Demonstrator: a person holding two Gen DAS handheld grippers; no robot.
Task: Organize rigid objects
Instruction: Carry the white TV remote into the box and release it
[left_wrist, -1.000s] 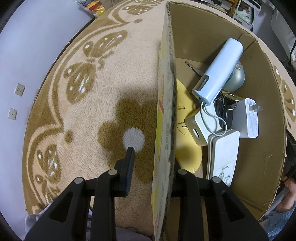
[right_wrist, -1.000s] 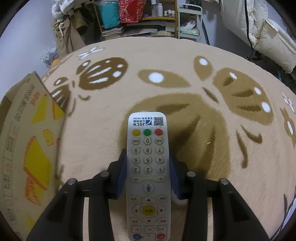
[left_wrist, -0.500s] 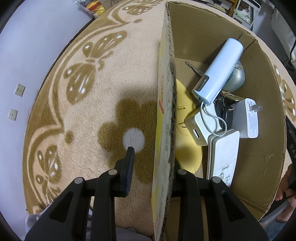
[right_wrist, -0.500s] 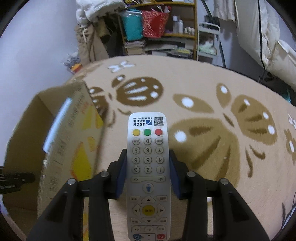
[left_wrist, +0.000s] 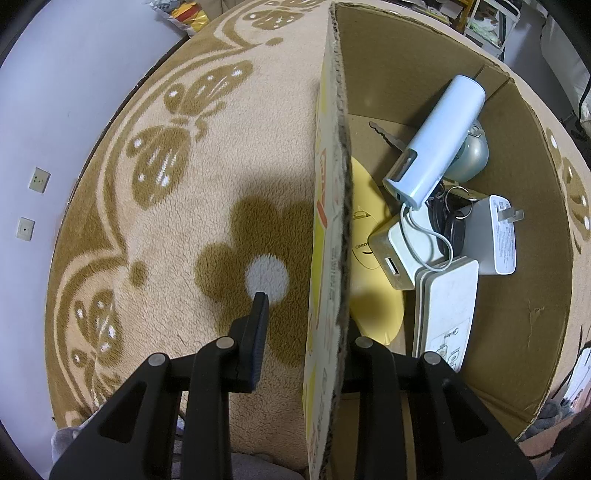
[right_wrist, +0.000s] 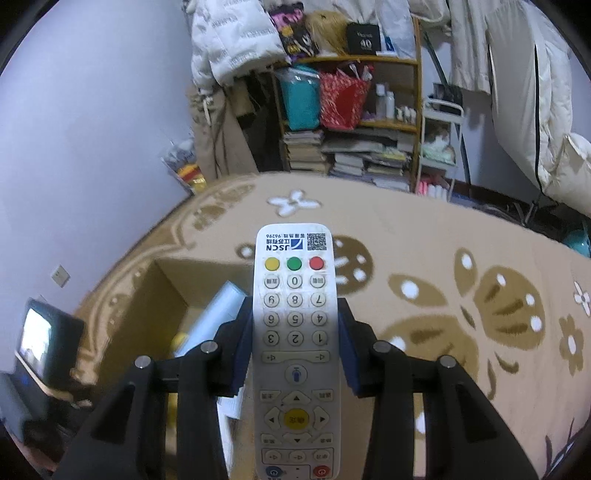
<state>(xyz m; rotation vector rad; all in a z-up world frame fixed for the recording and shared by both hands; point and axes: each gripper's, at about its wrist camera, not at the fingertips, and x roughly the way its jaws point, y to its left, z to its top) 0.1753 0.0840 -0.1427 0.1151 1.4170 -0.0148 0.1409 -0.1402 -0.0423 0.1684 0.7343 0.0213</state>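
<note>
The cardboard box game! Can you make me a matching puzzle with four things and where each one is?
Things:
1. white TV remote with coloured buttons
2. pale blue cylinder gadget
3. yellow round plastic disc
4. brown cardboard box wall

Places:
A. flat on the box floor, next to the wall
B. between the left tool's fingers
C. gripped in the right tool
D. leaning on top of the pile

Pairs: 1-C, 2-D, 3-A, 4-B

White remote control (right_wrist: 295, 332): "JSCN" logo, QR code, digits 0–9 on keys, printed upside down. Yellow disc (left_wrist: 369, 236) in cardboard box (left_wrist: 517, 295): "ONAYO"-like word, inverted, uncertain. Black box (right_wrist: 364, 37) on shelf (right_wrist: 351, 59): "40".
</note>
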